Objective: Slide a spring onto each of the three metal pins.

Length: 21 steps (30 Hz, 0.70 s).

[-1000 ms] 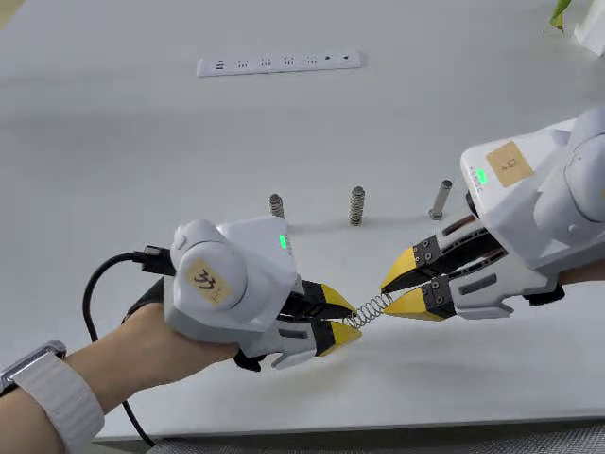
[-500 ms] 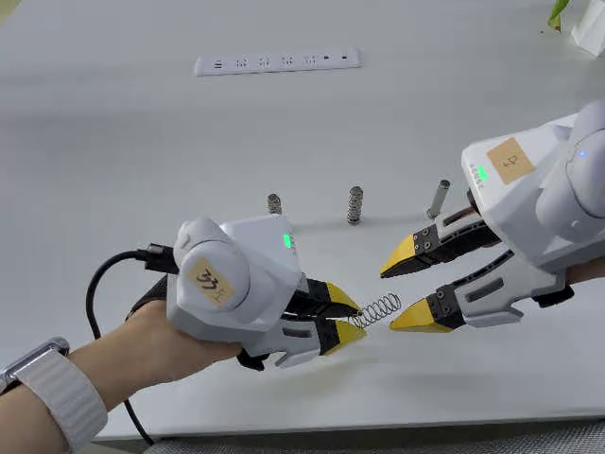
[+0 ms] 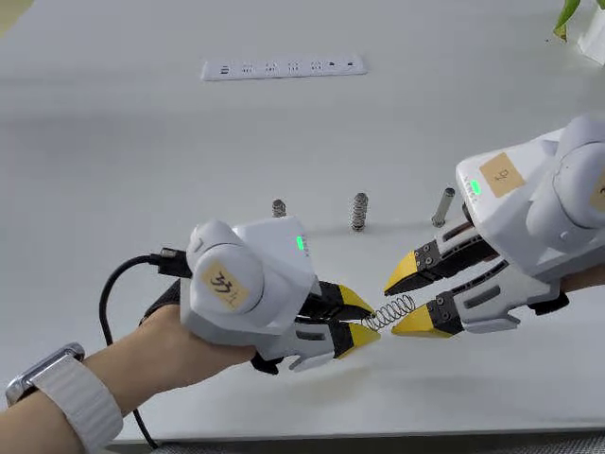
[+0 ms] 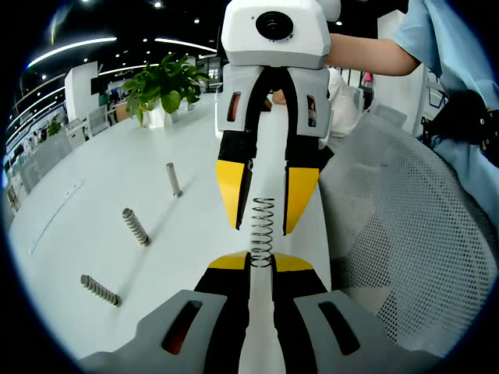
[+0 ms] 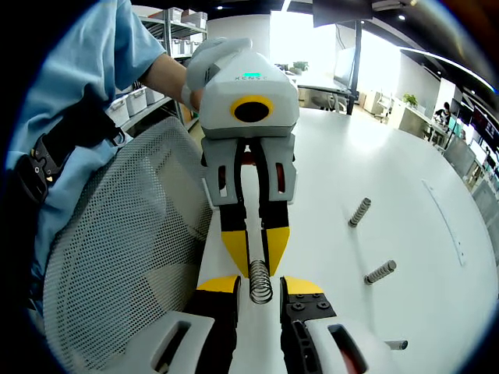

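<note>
Two of three pins already carry springs: the left pin [image 3: 278, 207] and the middle pin [image 3: 358, 210] stand sleeved on the table [image 3: 142, 189], while the bare pin [image 3: 442, 206] waits at the right end of the row. The last spring [image 3: 389, 312] hangs in the air near the table's front edge, well apart from the pins. The left gripper [image 3: 362, 320] pinches one end of it between pressed-together jaws. The right gripper [image 3: 397, 307] faces it with jaws spread; the spring's free end lies between them and, as far as the gripper views show, touches neither.

The step in hand looks like a hand-over, or a steadying, of the third spring before it goes onto the bare pin. The spring's long axis runs about level, from one gripper straight toward the other, with its free end pointing at the right gripper and not at the pin. The next move likely calls for the right gripper to close gently on that end without crushing the coils. The spring would then need turning upright, its bore lined up over the bare pin's tip, before sliding down.
</note>
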Available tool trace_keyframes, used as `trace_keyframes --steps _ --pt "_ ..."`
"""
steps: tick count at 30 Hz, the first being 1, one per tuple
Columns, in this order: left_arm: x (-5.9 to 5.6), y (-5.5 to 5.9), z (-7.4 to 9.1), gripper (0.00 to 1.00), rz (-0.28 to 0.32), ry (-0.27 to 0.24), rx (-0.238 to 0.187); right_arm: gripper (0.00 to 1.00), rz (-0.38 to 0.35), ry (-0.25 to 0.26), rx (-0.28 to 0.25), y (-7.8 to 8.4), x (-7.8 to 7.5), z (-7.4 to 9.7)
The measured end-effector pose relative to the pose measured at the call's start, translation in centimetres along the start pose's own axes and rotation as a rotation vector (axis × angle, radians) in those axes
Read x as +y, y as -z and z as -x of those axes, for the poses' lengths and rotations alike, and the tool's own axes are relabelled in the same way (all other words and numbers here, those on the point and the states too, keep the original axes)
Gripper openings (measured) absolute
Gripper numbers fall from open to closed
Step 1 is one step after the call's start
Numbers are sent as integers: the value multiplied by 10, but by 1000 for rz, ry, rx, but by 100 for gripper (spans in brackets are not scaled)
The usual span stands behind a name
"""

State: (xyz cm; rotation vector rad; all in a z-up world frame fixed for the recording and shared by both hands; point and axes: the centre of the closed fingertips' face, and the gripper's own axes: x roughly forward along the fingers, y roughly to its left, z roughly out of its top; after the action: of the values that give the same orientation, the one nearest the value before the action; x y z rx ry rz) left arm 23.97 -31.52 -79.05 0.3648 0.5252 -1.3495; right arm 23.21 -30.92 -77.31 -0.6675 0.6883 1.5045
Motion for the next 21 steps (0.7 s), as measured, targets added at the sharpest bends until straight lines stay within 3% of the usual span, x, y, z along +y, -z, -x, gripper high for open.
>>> trace_keyframes --steps 21 --pt "-4 -7 -5 6 1 9 -32 8 -25 -29 12 5 3 -4"
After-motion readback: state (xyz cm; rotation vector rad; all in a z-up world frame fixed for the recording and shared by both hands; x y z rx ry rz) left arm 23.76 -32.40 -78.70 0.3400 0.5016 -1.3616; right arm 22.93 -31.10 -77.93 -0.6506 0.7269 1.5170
